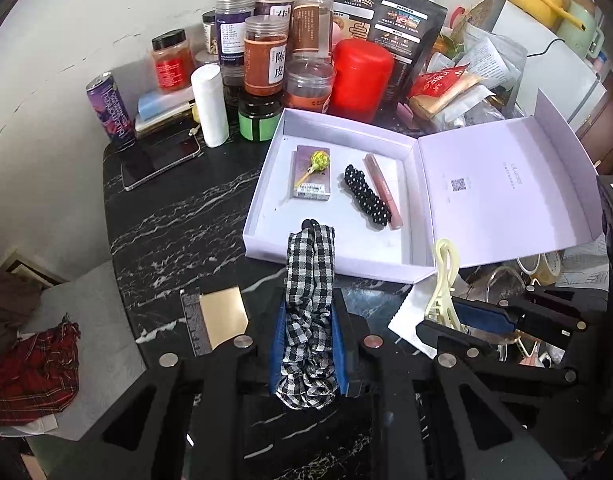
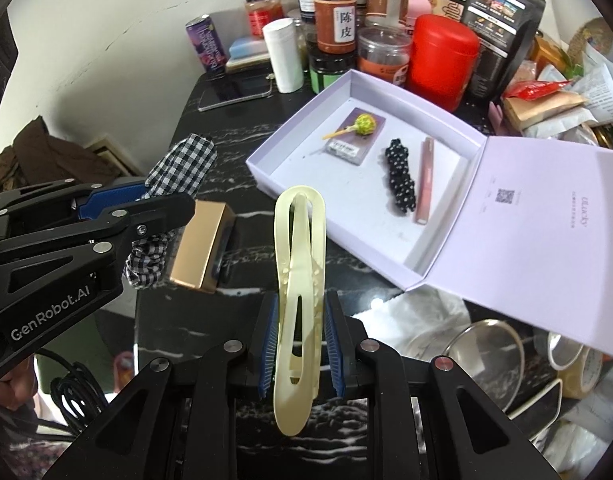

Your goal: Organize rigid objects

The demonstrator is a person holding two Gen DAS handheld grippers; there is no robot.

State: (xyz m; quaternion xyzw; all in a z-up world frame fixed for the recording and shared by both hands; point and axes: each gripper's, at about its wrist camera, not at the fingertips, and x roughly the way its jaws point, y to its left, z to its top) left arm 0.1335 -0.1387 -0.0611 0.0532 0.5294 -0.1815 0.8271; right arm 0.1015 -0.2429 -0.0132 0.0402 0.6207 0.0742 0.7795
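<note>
Above the table (image 1: 166,216), short of the box (image 1: 266,216): both grippers are hanging loaded, pointing steeply down.

Left gripper (image 1: 308,344): jaws are standing narrow, pinching a checked scrunchie (image 1: 310,276); the cloth is bunching between the blue pads and spilling out below them.

Right gripper (image 2: 300,344): jaws are standing narrow, holding a cream clip (image 2: 300,240) upright, its looped end sticking out well past the fingertips.

Box contents: a card pack (image 1: 311,176) with a lollipop (image 1: 317,160) lying on it, a dotted scrunchie (image 1: 366,196), and a pink tube (image 1: 384,190) touching that scrunchie.

Free floor: the near part of the box is lying bare, just ahead of both loads.

Risk, clip: the pads are gripping only its lower half, so the clip is likely to pivot or slip if its long end is catching the box wall.

Risk, scrunchie: soft cloth is giving little purchase; on release it is apt to cling to a pad or drape over the rim.

Risk, grippers: the two are working close together and may be colliding at the near wall.

Risk, gold block (image 2: 198,248): lying just beside the left gripper, it is liable to be knocked.

Risk, lid (image 2: 546,208): lying open at the right, it may be getting nudged by the right gripper.
</note>
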